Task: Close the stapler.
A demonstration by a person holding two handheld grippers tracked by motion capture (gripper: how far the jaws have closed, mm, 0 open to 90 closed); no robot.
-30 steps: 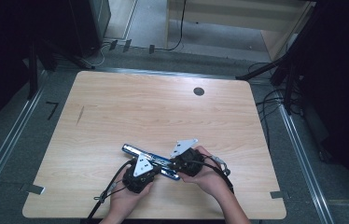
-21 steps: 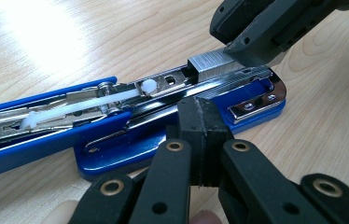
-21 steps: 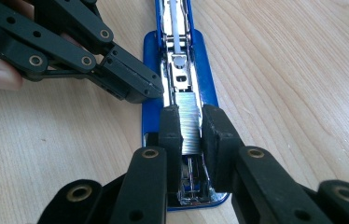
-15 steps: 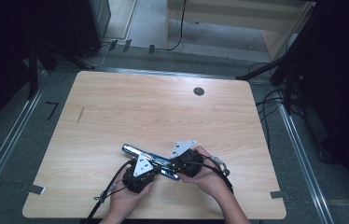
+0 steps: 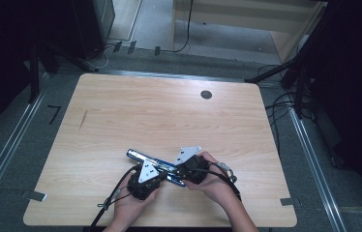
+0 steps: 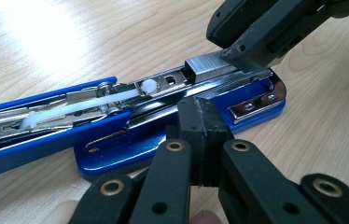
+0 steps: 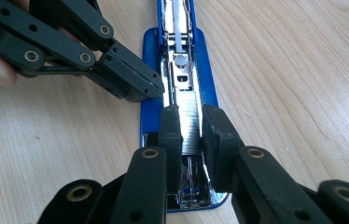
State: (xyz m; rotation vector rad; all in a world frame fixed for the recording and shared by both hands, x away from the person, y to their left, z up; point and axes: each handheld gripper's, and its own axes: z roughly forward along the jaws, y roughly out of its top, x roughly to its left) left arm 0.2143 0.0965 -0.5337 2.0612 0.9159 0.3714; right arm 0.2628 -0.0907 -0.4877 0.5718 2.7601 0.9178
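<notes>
Right now my right gripper (image 7: pixel 191 128) clamps the staple strip (image 7: pixel 190 122) in the open blue stapler (image 7: pixel 207 74) (lying lengthwise ahead); my left gripper (image 6: pixel 204 135), jaws together, presses its side

Blue stapler (image 6: pixel 116 144), silver staples (image 7: pixel 191 123), black tongs (image 7: pixel 191 128), pale wood-grain table (image 5: pixel 169 116).

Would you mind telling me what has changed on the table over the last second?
Nothing has visibly changed. The left hand-held gripper stays shut against the side of the open blue stapler, and the right hand-held gripper stays closed on the strip of staples lying in the stapler's channel. Both hands remain at the near edge of the table.
</notes>
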